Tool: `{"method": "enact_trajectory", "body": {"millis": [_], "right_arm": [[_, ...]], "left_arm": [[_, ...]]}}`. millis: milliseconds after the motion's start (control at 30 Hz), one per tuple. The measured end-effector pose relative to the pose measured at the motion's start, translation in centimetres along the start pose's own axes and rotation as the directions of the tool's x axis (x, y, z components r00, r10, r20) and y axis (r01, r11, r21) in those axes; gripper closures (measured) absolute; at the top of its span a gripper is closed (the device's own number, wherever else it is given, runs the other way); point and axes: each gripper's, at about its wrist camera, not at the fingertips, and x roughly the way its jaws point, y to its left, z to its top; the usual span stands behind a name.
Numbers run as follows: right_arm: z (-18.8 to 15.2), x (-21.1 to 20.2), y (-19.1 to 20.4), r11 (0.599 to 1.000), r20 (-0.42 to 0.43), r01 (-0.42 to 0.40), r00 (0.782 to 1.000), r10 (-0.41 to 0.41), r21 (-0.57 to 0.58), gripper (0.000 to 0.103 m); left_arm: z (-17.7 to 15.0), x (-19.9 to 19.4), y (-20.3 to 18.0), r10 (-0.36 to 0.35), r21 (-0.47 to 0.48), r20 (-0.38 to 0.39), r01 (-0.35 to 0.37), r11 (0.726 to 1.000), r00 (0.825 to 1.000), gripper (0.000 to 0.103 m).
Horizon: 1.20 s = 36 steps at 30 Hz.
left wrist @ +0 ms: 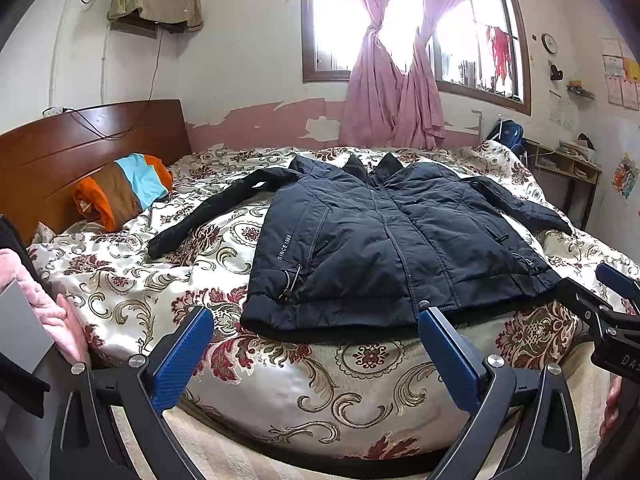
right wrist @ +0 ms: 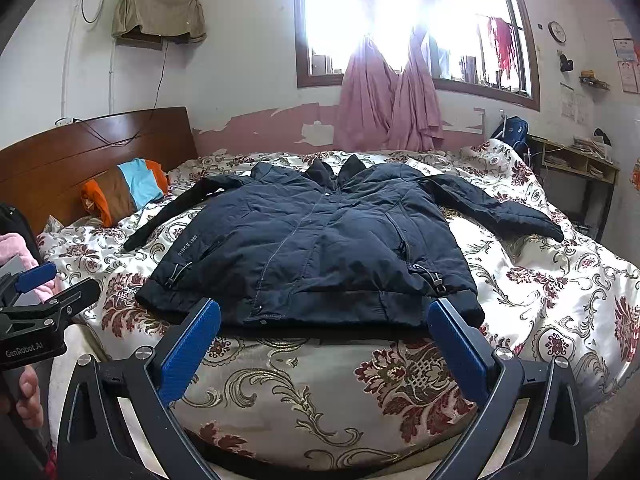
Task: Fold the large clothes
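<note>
Floral bedspread (left wrist: 120, 280) bears unfolded jacket (left wrist: 380, 240), collar toward window (left wrist: 400, 20).

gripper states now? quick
Left gripper: open, holding nothing, short of the jacket hem.
Right gripper: open, holding nothing.

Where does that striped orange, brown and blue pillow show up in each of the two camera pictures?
Left wrist view: the striped pillow lies at the left, on the bed against the wooden headboard, left of the dark jacket.
Right wrist view: the pillow is again at the left by the headboard, beyond the jacket's sleeve.
Shared landmark: the knotted pink curtains at the window.
</note>
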Motion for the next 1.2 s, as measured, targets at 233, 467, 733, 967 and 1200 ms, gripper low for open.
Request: {"method": "enact_trajectory", "body": {"millis": [233,467,733,967,1200], "right_arm": [[0.05,0.19,0.06,1.0,0.001,0.001,1.0,-0.001,0.0,0.001],[0.06,0.14,0.02,1.0,0.0,0.002,1.0,-0.002,0.0,0.001],[-0.21,0.02,0.02,1.0,-0.002,0.002,1.0,-0.002,0.002,0.001],[-0.27,0.01,0.0,1.0,-0.002,0.001,1.0,-0.001,0.004,0.001],[-0.32,-0.01,-0.01,1.0,-0.001,-0.001,1.0,0.001,0.007,0.001]], "left_arm": [[0.15,0.04,0.04,0.002,0.001,0.0,-0.002,1.0,1.0,0.0],[-0.04,0.01,0.02,0.0,0.003,0.003,0.0,1.0,1.0,0.0],[0.44,-0.31,0.02,-0.006,0.006,0.005,0.006,1.0,1.0,0.0],[0.45,-0.32,0.01,-0.006,0.007,0.005,0.006,1.0,1.0,0.0],[0.5,-0.37,-0.05,-0.005,0.009,0.007,0.005,1.0,1.0,0.0]]}}
